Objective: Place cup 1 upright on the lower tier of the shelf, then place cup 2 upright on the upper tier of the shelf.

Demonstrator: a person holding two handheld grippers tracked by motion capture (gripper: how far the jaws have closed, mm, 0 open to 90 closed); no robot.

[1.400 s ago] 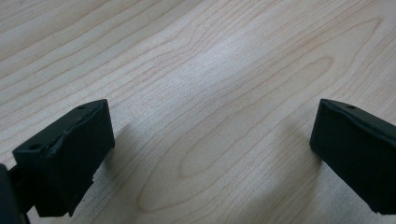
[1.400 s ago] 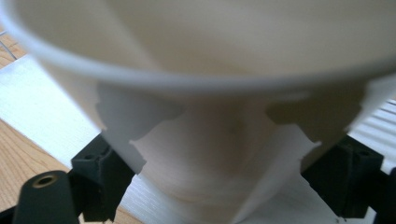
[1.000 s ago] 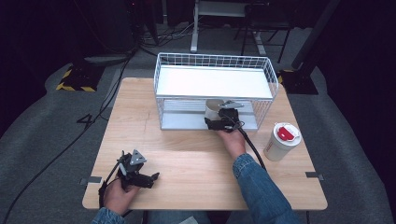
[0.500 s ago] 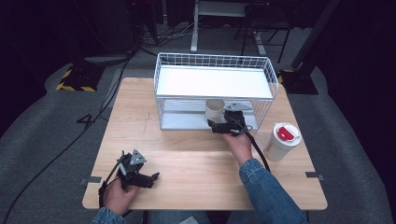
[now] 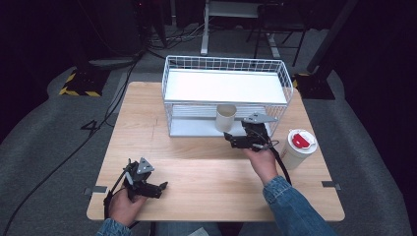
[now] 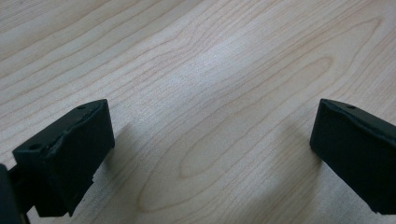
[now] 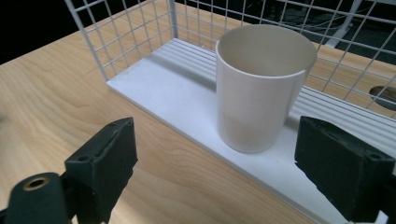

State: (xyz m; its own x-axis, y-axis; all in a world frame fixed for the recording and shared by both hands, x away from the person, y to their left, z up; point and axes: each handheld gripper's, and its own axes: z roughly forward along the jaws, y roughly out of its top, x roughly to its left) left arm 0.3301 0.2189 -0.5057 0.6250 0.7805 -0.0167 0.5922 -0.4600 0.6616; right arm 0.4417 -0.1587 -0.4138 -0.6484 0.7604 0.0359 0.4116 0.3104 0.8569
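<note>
The right tool (image 7: 215, 172) stands open, empty, jaws just narrowing; brushing the freed cup (image 7: 261, 88) could topple it off the rack's lower shelf (image 7: 187, 93).

place: lab/studio | cues: dark curtains (image 5: 44, 29), floor cables (image 5: 113, 98), hazard-striped tape (image 5: 76, 92)

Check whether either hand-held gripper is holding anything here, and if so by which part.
Nothing is held. The right hand-held gripper has open jaws, which have just been closing, short of the white cup standing on the rack's lower shelf. The left hand-held gripper is open over bare table.
</note>
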